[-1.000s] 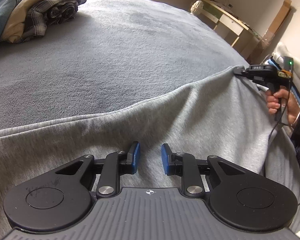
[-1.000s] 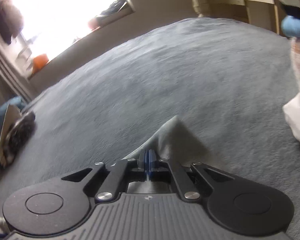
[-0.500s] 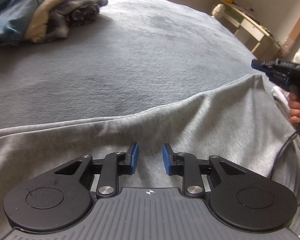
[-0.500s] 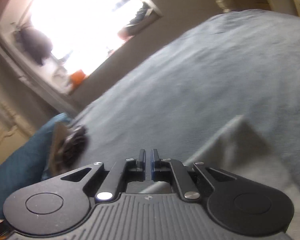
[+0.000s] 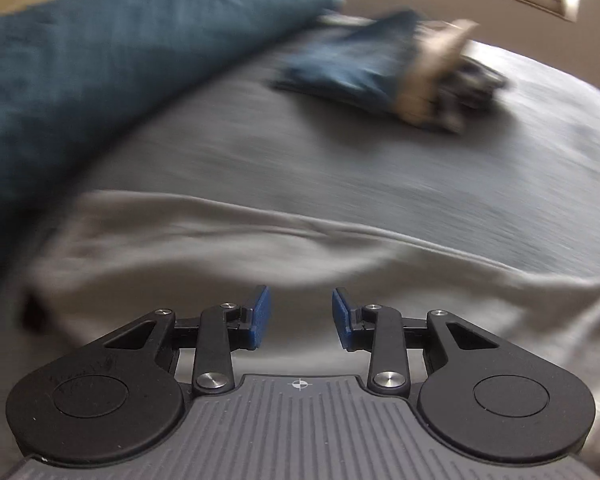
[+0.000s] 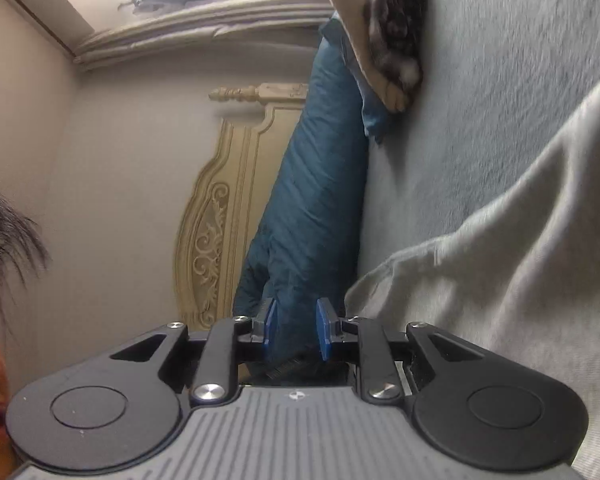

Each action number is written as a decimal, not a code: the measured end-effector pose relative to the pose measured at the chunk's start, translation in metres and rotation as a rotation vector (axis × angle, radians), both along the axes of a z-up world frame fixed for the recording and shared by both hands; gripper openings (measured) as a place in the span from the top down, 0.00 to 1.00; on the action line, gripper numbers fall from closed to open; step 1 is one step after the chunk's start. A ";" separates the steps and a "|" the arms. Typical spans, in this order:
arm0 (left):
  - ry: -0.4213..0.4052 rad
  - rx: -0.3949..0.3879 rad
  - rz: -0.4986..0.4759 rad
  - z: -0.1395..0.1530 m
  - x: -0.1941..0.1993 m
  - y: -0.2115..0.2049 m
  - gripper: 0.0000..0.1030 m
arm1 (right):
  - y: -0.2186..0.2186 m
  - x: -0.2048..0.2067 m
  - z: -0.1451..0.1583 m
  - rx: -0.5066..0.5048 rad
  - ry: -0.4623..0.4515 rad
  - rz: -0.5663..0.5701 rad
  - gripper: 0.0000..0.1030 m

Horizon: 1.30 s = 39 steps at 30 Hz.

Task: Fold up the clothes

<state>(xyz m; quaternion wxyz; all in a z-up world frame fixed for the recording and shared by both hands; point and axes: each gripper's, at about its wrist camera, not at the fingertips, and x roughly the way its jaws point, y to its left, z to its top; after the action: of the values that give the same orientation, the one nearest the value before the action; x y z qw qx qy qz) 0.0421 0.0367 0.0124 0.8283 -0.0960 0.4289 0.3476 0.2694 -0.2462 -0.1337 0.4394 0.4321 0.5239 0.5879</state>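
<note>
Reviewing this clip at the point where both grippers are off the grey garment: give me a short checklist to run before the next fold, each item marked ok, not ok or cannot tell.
1. Left gripper free of cloth: ok. Its jaws have just been opening and nothing is between them.
2. Right gripper free of cloth: ok. Its jaws have just been opening, with nothing between the pads.
3. Grey garment lying on the bed, not dangling: ok.
4. Garment smooth: not ok. A long crease runs across it.
5. Next grasp point in sight: cannot tell. The left view is blurred and the right view is rolled sideways.
6. Pile of folded clothes apart from the garment: ok.
</note>
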 end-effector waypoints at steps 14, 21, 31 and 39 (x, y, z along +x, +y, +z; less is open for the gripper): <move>-0.142 0.002 -0.047 -0.006 -0.041 0.047 0.64 | 0.014 -0.067 0.043 -0.343 -0.537 0.118 0.78; -0.098 -0.216 -0.102 -0.070 -0.039 0.085 0.64 | 0.035 -0.100 0.037 -0.616 -0.655 0.111 0.78; -0.401 -0.319 0.028 -0.099 -0.065 0.184 0.71 | 0.028 -0.141 0.051 -0.842 -0.672 0.115 0.79; -0.453 -0.381 0.070 -0.090 -0.095 0.209 0.66 | 0.038 -0.115 0.078 -0.881 -0.788 0.004 0.78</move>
<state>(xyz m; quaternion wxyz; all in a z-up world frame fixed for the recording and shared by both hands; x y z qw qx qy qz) -0.0528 0.2459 -0.0771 0.8574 -0.3397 0.2871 0.2589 0.1548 -0.2081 -0.0553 0.7380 -0.0430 0.5167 0.4319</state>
